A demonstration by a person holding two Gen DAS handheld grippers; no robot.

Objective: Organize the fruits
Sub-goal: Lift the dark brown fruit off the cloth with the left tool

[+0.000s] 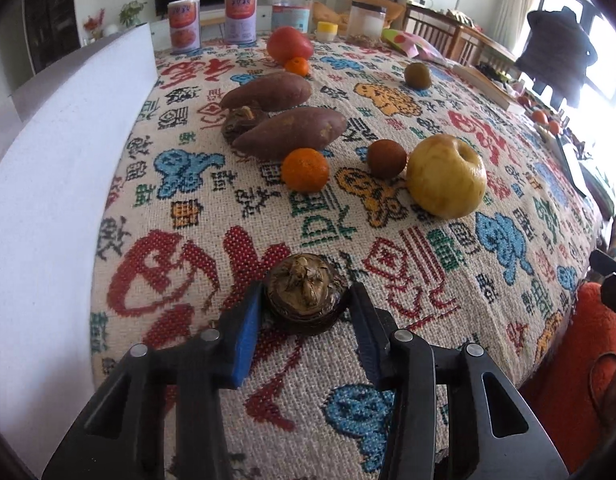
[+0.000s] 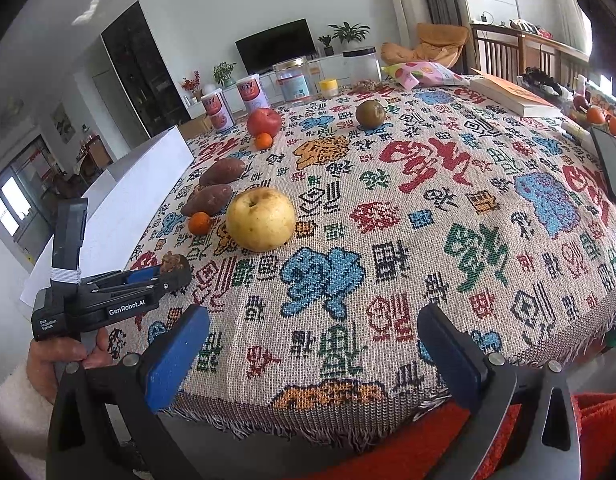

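Near the front edge of the table covered with a woven cloth of red, blue and green figures (image 1: 508, 184), the left gripper (image 1: 303, 312) has its blue pads on both sides of a small dark brown water chestnut with a dry tuft on top (image 1: 301, 292). The jaws stand narrow and the pads seem to touch its sides, so I judge it gripped, though the contact on the right side is hard to confirm. The right gripper (image 2: 314, 348) hovers wide open over the front edge and holds nothing.

A kind of row is already visible toward the left edge: two reddish-brown sweet potatoes (image 1: 283, 112) side by side, a second dark chestnut (image 1: 241, 120) between them, and a small orange mandarin (image 1: 305, 170) just beside the nearer one. At the far edge a red apple (image 1: 287, 42) touches another mandarin (image 1: 296, 67). A large yellow pear-like fruit (image 1: 446, 176) and a small round brown fruit (image 1: 386, 159) lie together in the middle, and a greenish-brown fruit (image 1: 417, 75) lies alone, well apart. I judge the sorting to be about half done.

What kind the brown fruits are I cannot tell. A white board (image 1: 67, 160) hides the left edge, and bright window light washes out the right corner.
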